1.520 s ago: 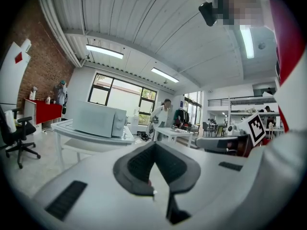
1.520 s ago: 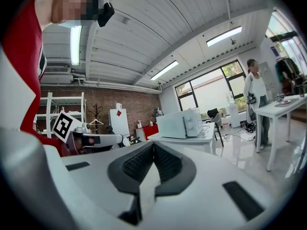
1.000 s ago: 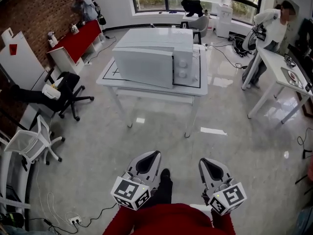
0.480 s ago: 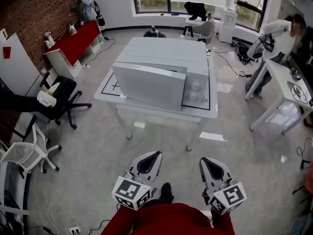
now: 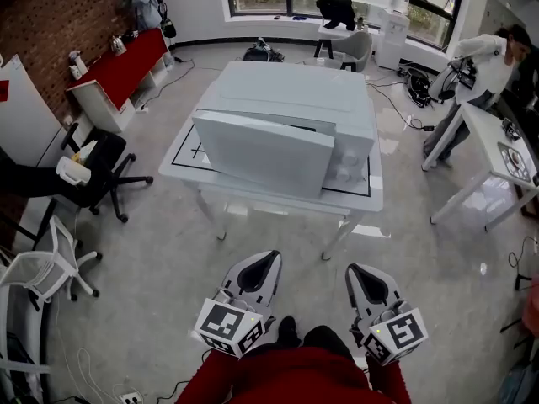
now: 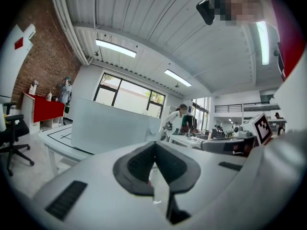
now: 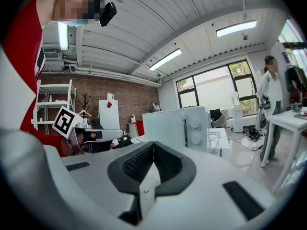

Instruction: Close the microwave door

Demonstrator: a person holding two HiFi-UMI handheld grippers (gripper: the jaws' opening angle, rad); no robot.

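A white microwave point(image 5: 290, 99) stands on a white table point(image 5: 189, 156) ahead of me. Its door point(image 5: 263, 154) hangs slightly ajar, swung out from the body, with two knobs point(image 5: 345, 175) to its right. My left gripper point(image 5: 271, 259) and right gripper point(image 5: 353, 270) are held low, side by side, well short of the table, both shut and empty. The door point(image 6: 112, 128) fills the left of the left gripper view, beyond my left gripper point(image 6: 154, 145). In the right gripper view, the microwave point(image 7: 175, 126) stands beyond my right gripper point(image 7: 153, 145).
Office chairs point(image 5: 93, 171) and a white chair point(image 5: 46, 259) stand at the left. A red cabinet point(image 5: 122, 66) lines the brick wall. A person point(image 5: 488, 57) stands by a white desk point(image 5: 497, 150) at the right. Cables point(image 5: 101, 364) lie on the floor.
The table and microwave have come nearer and larger in the head view as I walked toward them. Both grippers kept their side-by-side pose and stayed shut.
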